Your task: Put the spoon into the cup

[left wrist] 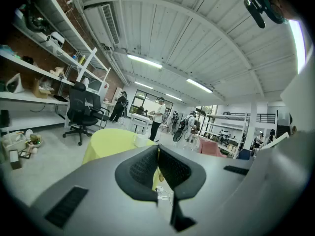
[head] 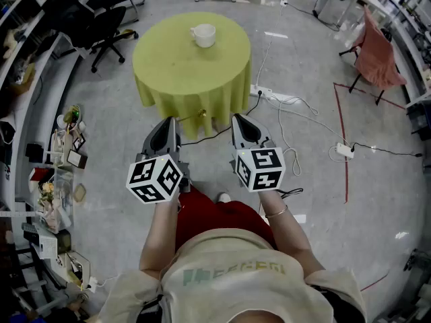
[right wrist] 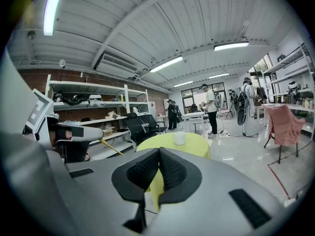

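The left gripper (head: 170, 122) and the right gripper (head: 238, 120) both have jaws pressed together with nothing between, held well apart from the table (head: 168, 79). The cup (head: 203, 35) stands on its far side; the spoon I cannot make out from here. I would step closer first, find the spoon, then open one gripper before reaching down

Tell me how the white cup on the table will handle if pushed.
The cup looks like white ceramic: probably rigid, breakable. Squat and upright, it seems unlikely to tip. The tablecloth may bunch rather than let it slide.
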`<control>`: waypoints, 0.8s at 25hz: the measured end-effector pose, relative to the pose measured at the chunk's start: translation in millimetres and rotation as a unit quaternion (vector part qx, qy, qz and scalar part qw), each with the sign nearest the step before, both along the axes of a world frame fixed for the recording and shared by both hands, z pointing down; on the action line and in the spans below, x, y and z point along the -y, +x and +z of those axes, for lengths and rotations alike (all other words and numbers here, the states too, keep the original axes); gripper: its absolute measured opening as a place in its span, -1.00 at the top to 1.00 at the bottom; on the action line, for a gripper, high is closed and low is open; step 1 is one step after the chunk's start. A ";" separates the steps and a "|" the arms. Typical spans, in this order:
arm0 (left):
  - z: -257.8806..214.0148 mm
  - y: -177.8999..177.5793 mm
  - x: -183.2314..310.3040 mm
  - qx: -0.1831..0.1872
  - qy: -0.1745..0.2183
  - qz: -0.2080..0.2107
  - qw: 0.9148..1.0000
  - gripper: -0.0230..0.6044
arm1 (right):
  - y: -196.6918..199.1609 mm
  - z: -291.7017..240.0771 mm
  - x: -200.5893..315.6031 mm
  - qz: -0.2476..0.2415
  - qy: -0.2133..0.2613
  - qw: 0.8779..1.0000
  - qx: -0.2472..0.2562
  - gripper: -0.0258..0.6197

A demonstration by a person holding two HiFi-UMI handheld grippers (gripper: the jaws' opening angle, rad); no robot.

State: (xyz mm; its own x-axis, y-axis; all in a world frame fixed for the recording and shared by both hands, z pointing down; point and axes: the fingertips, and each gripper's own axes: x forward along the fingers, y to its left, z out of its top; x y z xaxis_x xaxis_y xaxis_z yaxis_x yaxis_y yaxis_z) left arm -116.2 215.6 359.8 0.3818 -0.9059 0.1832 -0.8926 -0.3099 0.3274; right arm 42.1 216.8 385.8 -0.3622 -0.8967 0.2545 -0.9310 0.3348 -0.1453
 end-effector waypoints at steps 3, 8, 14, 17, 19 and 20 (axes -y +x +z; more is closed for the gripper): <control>2.3 0.5 -0.4 0.003 -0.004 0.002 1.000 0.85 | -0.1 -0.5 -0.9 0.001 0.001 1.000 -0.001 0.81; 5.2 6.6 -1.2 0.004 -0.005 0.003 1.000 0.85 | 5.1 -0.1 -3.8 0.001 0.002 1.000 -0.005 0.81; 7.7 17.5 0.5 0.005 -0.004 0.003 1.000 0.85 | 17.7 1.1 -4.0 0.003 0.007 1.000 -0.002 0.81; 7.4 21.0 0.6 0.006 -0.004 0.004 1.000 0.85 | 23.7 1.9 -3.1 0.009 0.004 1.000 0.002 0.81; 6.5 22.9 2.0 0.007 -0.002 0.006 1.000 0.85 | 25.2 1.3 -1.5 0.010 0.005 1.000 0.001 0.81; 6.3 24.2 2.5 0.007 -0.002 0.007 1.000 0.85 | 26.0 1.1 -1.0 0.010 0.006 1.000 0.000 0.81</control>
State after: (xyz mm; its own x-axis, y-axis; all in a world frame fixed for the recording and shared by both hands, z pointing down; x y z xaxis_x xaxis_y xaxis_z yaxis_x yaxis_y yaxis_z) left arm -92.0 213.1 366.1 0.3915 -0.8999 0.1922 -0.8930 -0.3212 0.3153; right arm 68.0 217.9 386.9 -0.3445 -0.9065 0.2440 -0.9374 0.3181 -0.1419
